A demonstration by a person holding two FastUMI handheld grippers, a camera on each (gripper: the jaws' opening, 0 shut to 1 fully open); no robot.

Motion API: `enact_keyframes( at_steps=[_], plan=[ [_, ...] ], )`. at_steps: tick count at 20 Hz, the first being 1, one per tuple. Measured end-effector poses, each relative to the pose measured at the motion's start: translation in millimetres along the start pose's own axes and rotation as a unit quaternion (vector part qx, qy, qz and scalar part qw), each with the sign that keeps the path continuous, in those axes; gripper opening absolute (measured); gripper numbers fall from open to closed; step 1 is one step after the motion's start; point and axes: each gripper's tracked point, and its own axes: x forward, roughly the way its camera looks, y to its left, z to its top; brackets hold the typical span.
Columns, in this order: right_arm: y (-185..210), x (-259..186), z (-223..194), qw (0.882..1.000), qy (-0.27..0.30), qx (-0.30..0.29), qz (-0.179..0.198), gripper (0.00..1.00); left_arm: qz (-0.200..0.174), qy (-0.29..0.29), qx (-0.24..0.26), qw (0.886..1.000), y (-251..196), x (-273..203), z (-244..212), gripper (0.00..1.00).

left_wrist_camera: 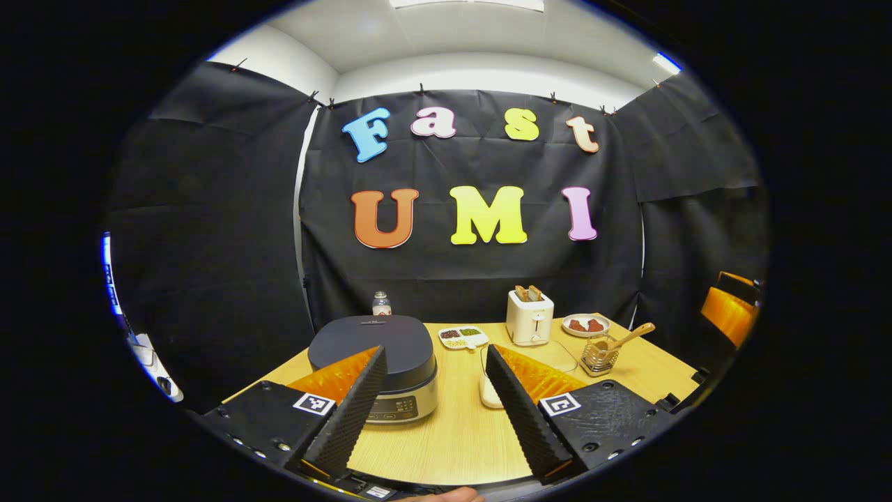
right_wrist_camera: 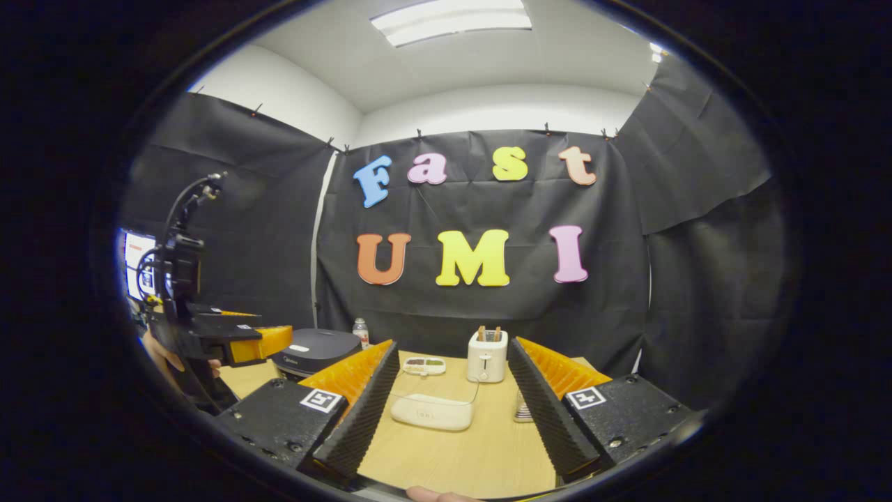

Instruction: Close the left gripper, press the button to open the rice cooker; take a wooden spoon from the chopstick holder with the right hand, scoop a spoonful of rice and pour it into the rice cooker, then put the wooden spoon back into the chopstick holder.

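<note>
left gripper (left_wrist_camera: 435,404) wide open, holds nothing, hovers above wooden table (left_wrist_camera: 453,439). rice cooker (left_wrist_camera: 376,366) with lid down just ahead of its left finger. wooden spoon (left_wrist_camera: 624,339) stands in chopstick holder (left_wrist_camera: 599,357), ahead and to right of its right finger. right gripper (right_wrist_camera: 453,418) wide open, empty. white lidded rice box (right_wrist_camera: 432,411) lies between its fingers, farther ahead. toaster (right_wrist_camera: 486,355) behind it.
</note>
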Motion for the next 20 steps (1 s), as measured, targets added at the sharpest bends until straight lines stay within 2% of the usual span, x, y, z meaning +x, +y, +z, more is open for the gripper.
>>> enact_keyframes(
  at_steps=[7,12,20],
  plan=[
    [-11,-3,-3,1.000,0.003,0.005,-0.012,1.00,-0.044,-0.007,-0.026,0.999,-32,-45,-7,0.94],
    [-16,-5,-3,1.000,0.004,0.007,-0.016,1.00,-0.038,-0.023,-0.034,0.998,-35,-61,-6,0.94],
    [-27,-11,-2,1.000,0.002,0.014,-0.026,1.00,-0.032,-0.031,0.004,0.999,-41,-63,-9,0.94]
  ],
)
